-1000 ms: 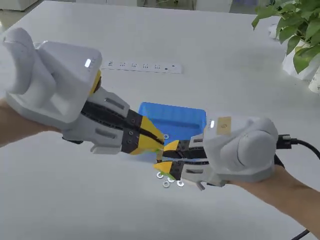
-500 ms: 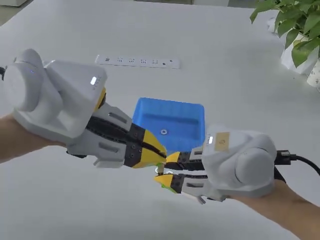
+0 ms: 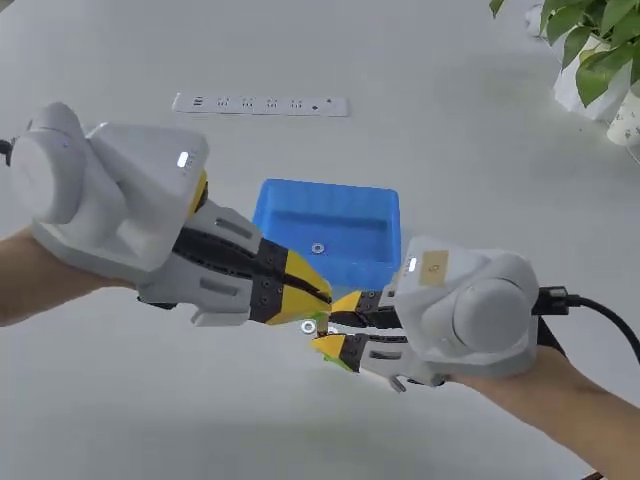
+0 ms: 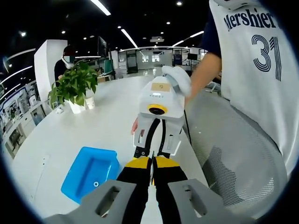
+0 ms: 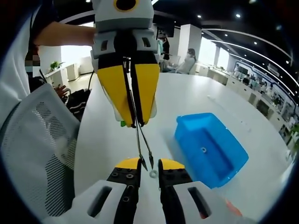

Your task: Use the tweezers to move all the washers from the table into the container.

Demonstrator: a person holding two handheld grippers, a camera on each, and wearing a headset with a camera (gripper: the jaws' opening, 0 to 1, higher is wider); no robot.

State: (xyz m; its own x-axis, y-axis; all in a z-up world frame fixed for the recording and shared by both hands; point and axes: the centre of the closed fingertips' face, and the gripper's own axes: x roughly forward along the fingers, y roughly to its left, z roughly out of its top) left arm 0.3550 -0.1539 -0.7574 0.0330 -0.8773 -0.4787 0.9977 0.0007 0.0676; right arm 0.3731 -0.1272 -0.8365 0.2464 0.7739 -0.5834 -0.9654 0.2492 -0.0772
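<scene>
Firstly, table (image 3: 470,170): white and wide; it carries all the things.
Plant (image 3: 590,35): green leaves in a white pot, at the far right corner of the table.
Left gripper (image 3: 312,292): it comes from the left in the head view. Its yellow-tipped jaws are pressed together on the tweezers, with the tips pointing right, toward the other gripper.
Right gripper (image 3: 328,322): it comes from the near right and meets the left one tip to tip. Its two jaws stand a little apart and hold nothing; in the right gripper view the tweezers' points reach down into the gap between them.
Container (image 3: 290,215): a blue tray, just on the far side of the two grippers' tips.
Power strip (image 3: 260,104): white, lying far behind the container.
Tweezers (image 5: 139,140): thin metal legs, slightly spread at the points.
Washer (image 5: 153,173): right at the tweezers' points, near the front edge of the container. Whether it is pinched or lies on the table, one cannot tell.
Second washer (image 3: 317,248): on the floor of the container.
</scene>
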